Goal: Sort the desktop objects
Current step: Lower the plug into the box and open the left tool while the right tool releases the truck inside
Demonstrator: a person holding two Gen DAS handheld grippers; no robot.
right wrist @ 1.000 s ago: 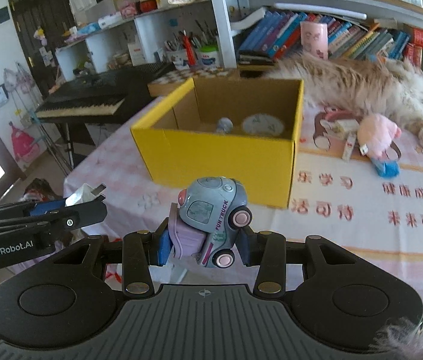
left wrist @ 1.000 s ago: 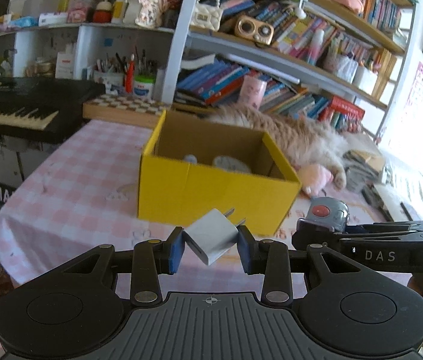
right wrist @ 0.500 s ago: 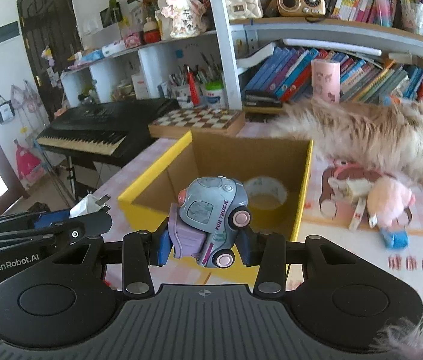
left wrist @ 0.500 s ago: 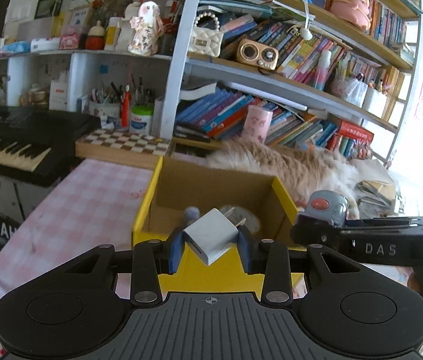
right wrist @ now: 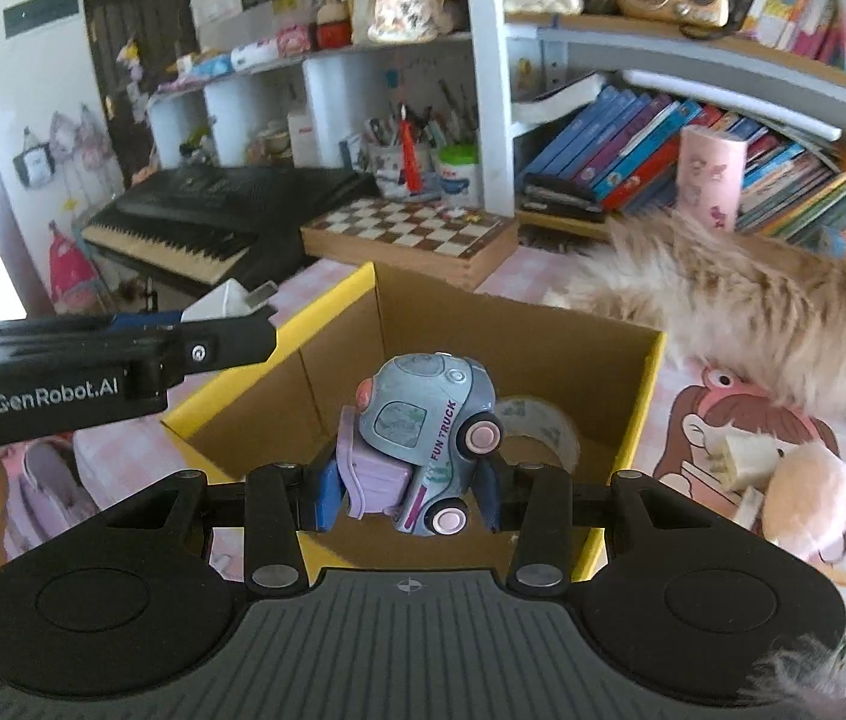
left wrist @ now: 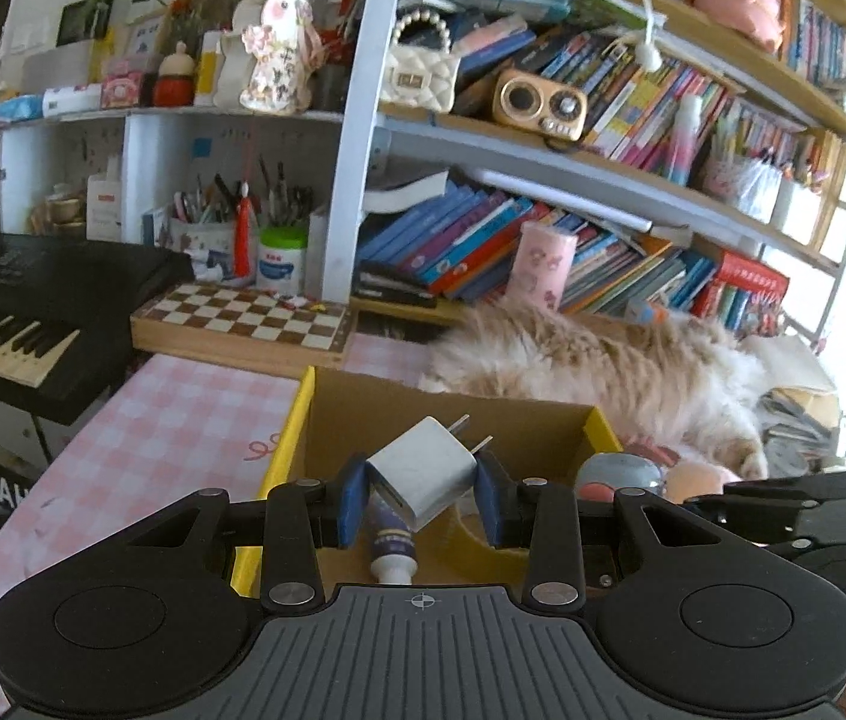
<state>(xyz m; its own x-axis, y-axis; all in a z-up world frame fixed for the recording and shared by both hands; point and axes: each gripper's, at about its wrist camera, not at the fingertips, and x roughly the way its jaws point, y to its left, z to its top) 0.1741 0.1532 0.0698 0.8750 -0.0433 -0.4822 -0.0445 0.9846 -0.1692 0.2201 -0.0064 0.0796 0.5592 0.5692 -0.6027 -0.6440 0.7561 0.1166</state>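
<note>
Left wrist view: left gripper (left wrist: 422, 501) clamps white charger (left wrist: 423, 473) over open yellow box (left wrist: 285, 450). Right gripper (right wrist: 405, 489) grips toy truck (right wrist: 426, 438) above same box, roll of tape (right wrist: 540, 429) lying inside. Best move: lower both inside walls, then release, clear of cat (right wrist: 753, 294) resting just behind box.
</note>
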